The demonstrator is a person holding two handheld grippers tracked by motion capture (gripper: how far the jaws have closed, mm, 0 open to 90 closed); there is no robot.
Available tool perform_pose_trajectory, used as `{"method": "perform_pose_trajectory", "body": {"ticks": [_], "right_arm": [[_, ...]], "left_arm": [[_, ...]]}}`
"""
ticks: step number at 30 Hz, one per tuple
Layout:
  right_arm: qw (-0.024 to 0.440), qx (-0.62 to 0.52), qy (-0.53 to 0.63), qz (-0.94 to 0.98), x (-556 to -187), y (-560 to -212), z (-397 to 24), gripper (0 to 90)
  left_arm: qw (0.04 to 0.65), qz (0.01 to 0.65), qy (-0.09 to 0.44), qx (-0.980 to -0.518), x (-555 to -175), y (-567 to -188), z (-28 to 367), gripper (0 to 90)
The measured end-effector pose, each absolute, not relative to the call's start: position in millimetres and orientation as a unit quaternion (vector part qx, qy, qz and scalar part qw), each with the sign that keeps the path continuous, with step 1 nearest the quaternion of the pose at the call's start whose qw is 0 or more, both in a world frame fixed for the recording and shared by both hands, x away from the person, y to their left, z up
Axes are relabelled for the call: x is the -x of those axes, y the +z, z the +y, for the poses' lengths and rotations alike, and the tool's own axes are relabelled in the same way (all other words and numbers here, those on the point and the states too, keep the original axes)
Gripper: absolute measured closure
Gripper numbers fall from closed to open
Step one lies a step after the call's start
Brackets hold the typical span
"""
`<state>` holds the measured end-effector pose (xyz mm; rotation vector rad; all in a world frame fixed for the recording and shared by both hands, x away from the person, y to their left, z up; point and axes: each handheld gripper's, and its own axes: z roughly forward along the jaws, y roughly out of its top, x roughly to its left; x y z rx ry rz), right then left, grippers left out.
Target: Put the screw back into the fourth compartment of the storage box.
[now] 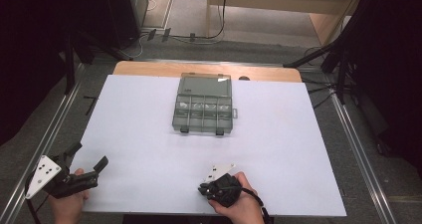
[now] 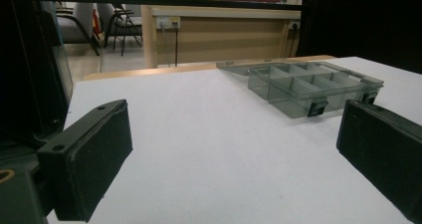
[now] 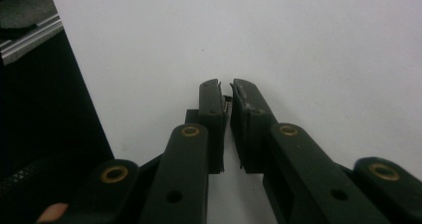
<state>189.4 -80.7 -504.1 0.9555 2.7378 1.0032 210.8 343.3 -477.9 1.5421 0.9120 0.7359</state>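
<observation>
The white worktop [image 1: 149,134] carried a clear compartment box [image 1: 203,109] toward its far edge, lid open; the left gripper [image 1: 89,159] sat at the near left corner, jaws wide apart and empty; the right gripper [image 3: 226,97] had jaws pinched on a tiny dark screw [image 3: 227,103] near the front edge.

Compartment box [image 1: 204,109] on table [image 1: 129,134] far centre, left gripper [image 1: 88,160] and right gripper [image 1: 205,189] near edge
</observation>
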Motion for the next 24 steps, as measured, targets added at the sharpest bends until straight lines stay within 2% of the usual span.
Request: {"method": "perform_pose_trajectory", "body": {"ticks": [4, 24], "right_arm": [[0.039, -0.306, 0.332, 0.891, -190, -505, -83, 89.7], [0.028, -0.309, 0.354, 0.882, -197, -486, -89, 89.8]], "left_arm": [[0.567, 0.386, 0.313, -0.656, -211, -478, 342, 1.2], [0.565, 0.388, 0.312, -0.658, -210, -477, 343, 1.2]]}}
